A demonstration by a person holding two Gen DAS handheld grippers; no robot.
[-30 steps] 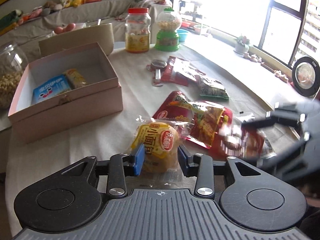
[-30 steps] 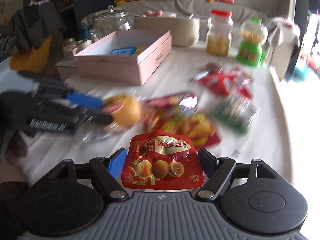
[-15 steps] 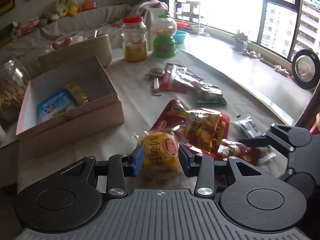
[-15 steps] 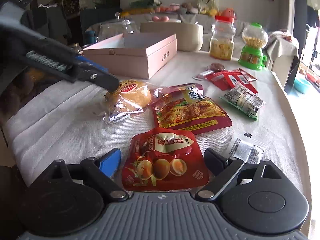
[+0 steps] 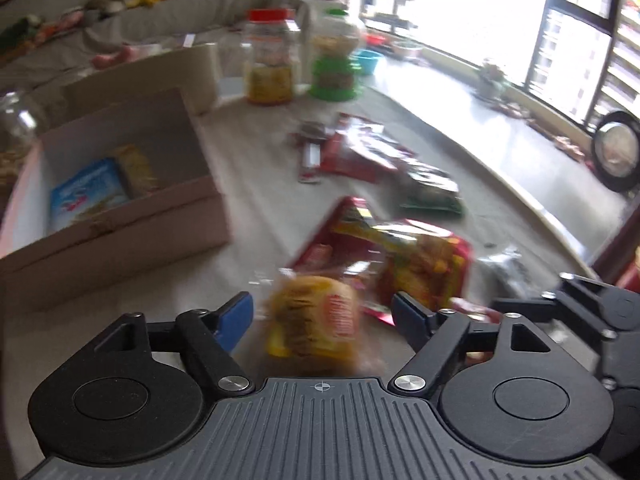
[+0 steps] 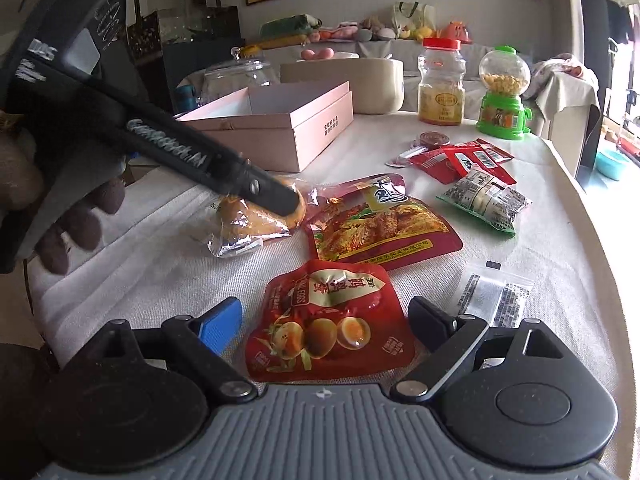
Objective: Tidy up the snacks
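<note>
My left gripper is open, its fingers wide on either side of a yellow bread bun pack that lies on the tablecloth; the bun also shows in the right wrist view. My right gripper is open around a red egg snack pouch, fingers apart from its edges. The pink open box holds a blue packet and a yellow one; it also shows in the right wrist view. The left gripper's body crosses the right wrist view.
A red-yellow pouch, a green-edged pack, red sachets and a clear small bag lie on the table. A red-lidded jar, green candy dispenser, glass jar and beige container stand behind.
My left gripper has opened and let go of the bread bun, which now lies loose between the fingers. My right gripper has opened wider around the egg pouch.
</note>
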